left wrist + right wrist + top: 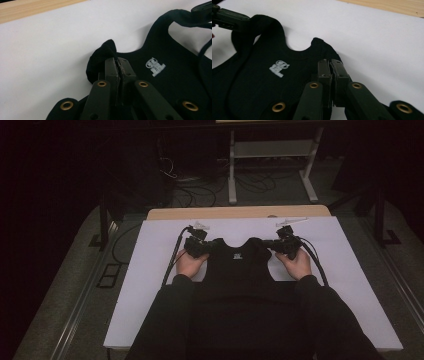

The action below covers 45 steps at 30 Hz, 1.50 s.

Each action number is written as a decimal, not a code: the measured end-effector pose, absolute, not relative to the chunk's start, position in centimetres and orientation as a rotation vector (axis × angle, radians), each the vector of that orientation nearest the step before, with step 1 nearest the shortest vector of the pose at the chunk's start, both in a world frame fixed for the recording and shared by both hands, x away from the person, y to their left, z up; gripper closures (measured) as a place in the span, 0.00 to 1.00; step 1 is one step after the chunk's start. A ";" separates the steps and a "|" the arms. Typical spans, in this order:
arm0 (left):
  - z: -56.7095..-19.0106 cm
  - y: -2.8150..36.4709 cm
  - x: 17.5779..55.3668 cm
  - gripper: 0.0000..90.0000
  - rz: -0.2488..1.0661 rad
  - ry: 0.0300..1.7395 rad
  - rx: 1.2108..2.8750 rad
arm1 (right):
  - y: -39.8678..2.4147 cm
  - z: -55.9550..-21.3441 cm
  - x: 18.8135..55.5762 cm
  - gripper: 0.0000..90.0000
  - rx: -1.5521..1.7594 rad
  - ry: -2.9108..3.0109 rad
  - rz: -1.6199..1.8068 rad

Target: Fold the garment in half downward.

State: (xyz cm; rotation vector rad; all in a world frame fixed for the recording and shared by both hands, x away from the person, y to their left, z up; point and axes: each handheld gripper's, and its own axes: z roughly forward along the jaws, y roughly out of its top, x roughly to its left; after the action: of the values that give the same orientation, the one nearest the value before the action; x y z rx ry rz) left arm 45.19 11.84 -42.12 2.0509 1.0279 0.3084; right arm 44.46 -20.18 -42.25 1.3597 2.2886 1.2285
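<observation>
My left gripper [117, 65] and right gripper [331, 65] each pinch a shoulder strap of the black tank top [239, 265] on the white tabletop [150, 270].

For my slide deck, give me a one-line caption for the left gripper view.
Left gripper shut on a shoulder strap of a black tank top lying on the white table.

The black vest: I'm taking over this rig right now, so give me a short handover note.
Left tool: shut on the vest's left shoulder strap.
Right tool: shut on the right shoulder strap.
Vest: front up on the white sheet, white logo below the neckline, lower part towards the person.
Done: both straps gripped.
Left: probably lifting or spreading it; nothing folded yet.
</observation>
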 end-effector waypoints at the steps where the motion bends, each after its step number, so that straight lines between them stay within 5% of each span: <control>1: -42.1 12.0 45.0 0.96 0.313 1.025 2.050 | -20.2 -42.3 44.5 0.95 1.360 2.289 1.228; 45: -39.9 16.8 37.3 0.96 0.181 0.918 1.907 | -22.7 -39.3 36.5 0.95 1.237 2.386 1.404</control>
State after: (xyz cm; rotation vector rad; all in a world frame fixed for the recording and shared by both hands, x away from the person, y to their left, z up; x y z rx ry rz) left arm 37.27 16.84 -39.91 1.9066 0.9179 0.1815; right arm 36.53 -22.69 -39.33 1.2374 2.3858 1.4043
